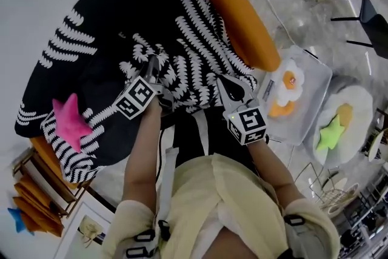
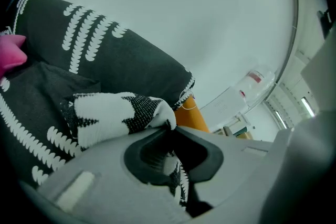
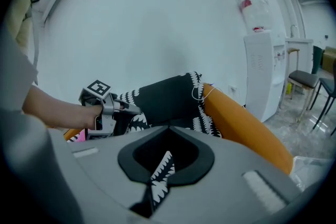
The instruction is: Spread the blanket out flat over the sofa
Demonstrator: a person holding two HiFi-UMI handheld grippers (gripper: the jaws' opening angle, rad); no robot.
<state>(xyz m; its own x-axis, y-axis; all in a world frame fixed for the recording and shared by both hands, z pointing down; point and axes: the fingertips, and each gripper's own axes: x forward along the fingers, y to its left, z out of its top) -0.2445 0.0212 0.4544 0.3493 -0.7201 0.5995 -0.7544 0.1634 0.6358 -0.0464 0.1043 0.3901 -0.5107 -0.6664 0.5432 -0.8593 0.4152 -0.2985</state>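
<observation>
Head view hides what gripper views show — left gripper [image 2: 170, 139] and right gripper [image 3: 166, 152] both pinching blanket [image 2: 105, 113], seemingly edges.

1. The left gripper [image 2: 169, 139] fills the lower frame with its grey body; its jaws are pressed together on a fold of the blanket [image 2: 105, 60], and a strip of patterned cloth runs down between them.
2. The blanket is black with white toothed stripes; a bunched, mostly white fold [image 2: 113, 113] rises just behind the jaws.
3. The rest of the blanket drapes over the sofa [image 2: 191, 119], whose orange edge shows bare beside the jaws; a thin white cord [image 2: 187, 106] lies across it.
4. A pink star cushion [image 2: 10, 55] sits at the left edge, on the blanket.
5. A pale wall [image 2: 199, 13] stands behind; a water dispenser [image 2: 251, 86] stands at right.
</observation>
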